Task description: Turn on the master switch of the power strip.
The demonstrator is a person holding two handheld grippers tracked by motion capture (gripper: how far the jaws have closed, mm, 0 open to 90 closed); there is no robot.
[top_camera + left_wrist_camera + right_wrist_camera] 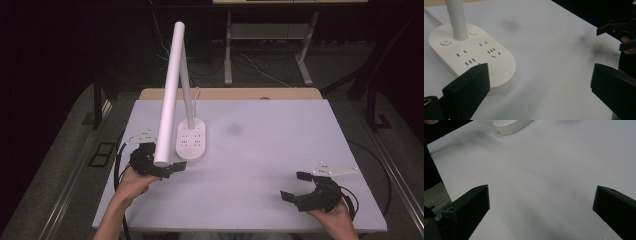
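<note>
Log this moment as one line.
left gripper: open, beside lamp base | right gripper: open, apart | table

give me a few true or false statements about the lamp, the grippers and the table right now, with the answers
1. The left gripper is open and grips nothing. True.
2. The right gripper is shut on the lamp's stem. False: it is open over bare table, well away from the lamp.
3. The lamp base has socket slots and a round power button on its top. True.
4. The lamp lies tipped over on its side. False: the base sits flat on the table and the stem rises from it.
5. The left gripper is nearer the lamp base than the right gripper is. True.
6. The lamp head is black. False: it is a white bar.
</note>
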